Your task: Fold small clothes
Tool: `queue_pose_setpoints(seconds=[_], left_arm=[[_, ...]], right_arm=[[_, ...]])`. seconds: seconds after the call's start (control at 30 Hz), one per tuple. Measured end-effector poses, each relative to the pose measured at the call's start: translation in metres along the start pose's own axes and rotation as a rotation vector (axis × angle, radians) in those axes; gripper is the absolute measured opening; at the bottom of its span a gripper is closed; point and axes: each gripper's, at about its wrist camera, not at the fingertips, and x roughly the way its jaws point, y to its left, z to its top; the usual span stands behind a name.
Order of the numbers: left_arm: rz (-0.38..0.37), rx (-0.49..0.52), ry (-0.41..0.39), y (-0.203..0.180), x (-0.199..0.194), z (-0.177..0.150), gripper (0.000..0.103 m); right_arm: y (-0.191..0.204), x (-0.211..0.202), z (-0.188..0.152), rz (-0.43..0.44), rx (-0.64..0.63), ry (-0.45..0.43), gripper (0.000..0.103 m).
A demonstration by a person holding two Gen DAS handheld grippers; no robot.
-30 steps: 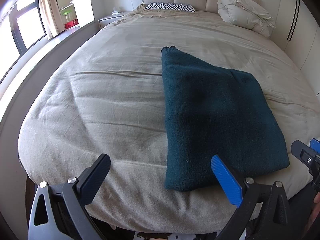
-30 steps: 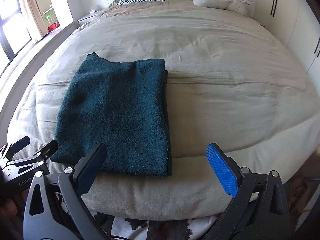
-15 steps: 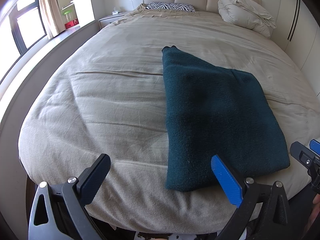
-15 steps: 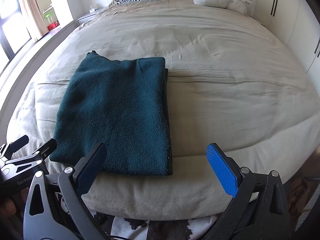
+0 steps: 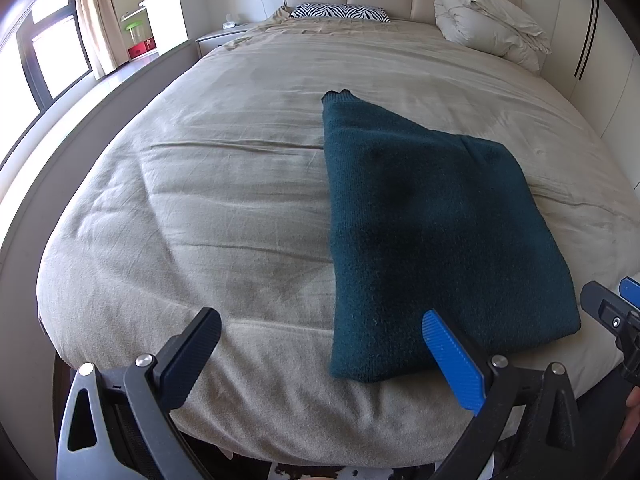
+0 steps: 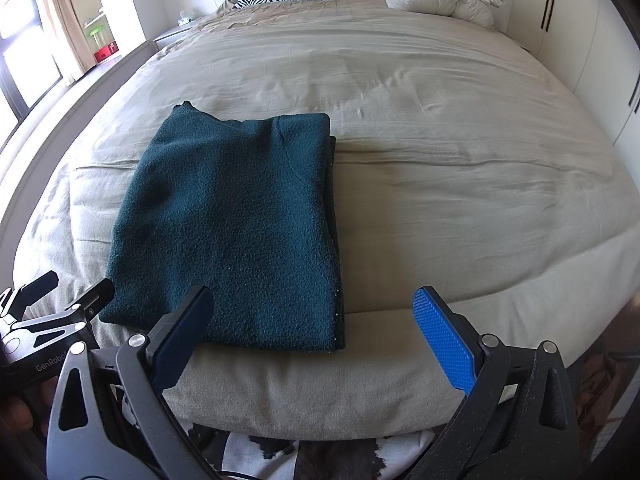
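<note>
You are holding both grippers, left [image 5: 320, 354] and right [image 6: 316, 332], spread and empty, barely shifting before the folded sweater [image 6: 236, 232], which is staying put.

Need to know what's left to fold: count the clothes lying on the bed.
1. A dark green folded garment lies flat near the foot edge of the bed, ahead of both open grippers. Only bedding sits at the head end; anything under it would be hidden.

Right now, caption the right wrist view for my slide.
Folded dark green sweater lies flat on the beige bed; open right claw hovers at its near edge.
</note>
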Motion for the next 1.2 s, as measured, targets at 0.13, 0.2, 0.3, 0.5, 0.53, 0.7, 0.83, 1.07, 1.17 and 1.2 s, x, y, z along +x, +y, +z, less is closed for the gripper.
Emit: queue_pose_setpoints(seconds=[0.13,0.2,0.3,0.5,0.53,0.7,0.83,1.07,1.17,1.2], left_arm=[[-0.002,0.001,0.001,0.0005,0.0001,-0.0012,0.103],[-0.002,0.002,0.000,0.0009,0.0000,-0.0015,0.103],[-0.001,0.002,0.001,0.0006,0.0001,-0.0015,0.103],[-0.002,0.002,0.001,-0.0001,-0.0001,-0.0013,0.103],[-0.001,0.002,0.001,-0.0003,-0.0001,-0.0009,0.103],[-0.001,0.004,0.002,0.0000,0.0003,-0.0017,0.103],[-0.003,0.004,0.003,0.0009,0.0013,-0.0014,0.103],[-0.001,0.005,0.003,0.0006,0.0014,-0.0017,0.103],[-0.002,0.005,0.003,-0.0001,0.0013,-0.0008,0.103],[-0.002,0.006,0.003,-0.0002,0.0012,-0.0008,0.103]], right_arm=[[-0.0002,0.0011,-0.0007,-0.001,0.001,0.002,0.102],[-0.0002,0.0014,-0.0011,-0.001,0.001,0.002,0.102],[-0.0003,0.0019,-0.0016,-0.001,0.002,0.002,0.102],[-0.0003,0.0023,-0.0022,0.000,0.002,0.003,0.102],[-0.0002,0.0023,-0.0023,0.000,0.002,0.003,0.102],[0.0000,0.0024,-0.0029,0.000,0.002,0.004,0.102],[-0.0003,0.0032,-0.0040,-0.001,0.004,0.005,0.102],[-0.0012,0.0038,-0.0047,-0.001,0.003,0.006,0.102],[-0.0012,0.0039,-0.0049,0.000,0.003,0.007,0.102],[-0.0011,0.0040,-0.0052,0.000,0.003,0.007,0.102]])
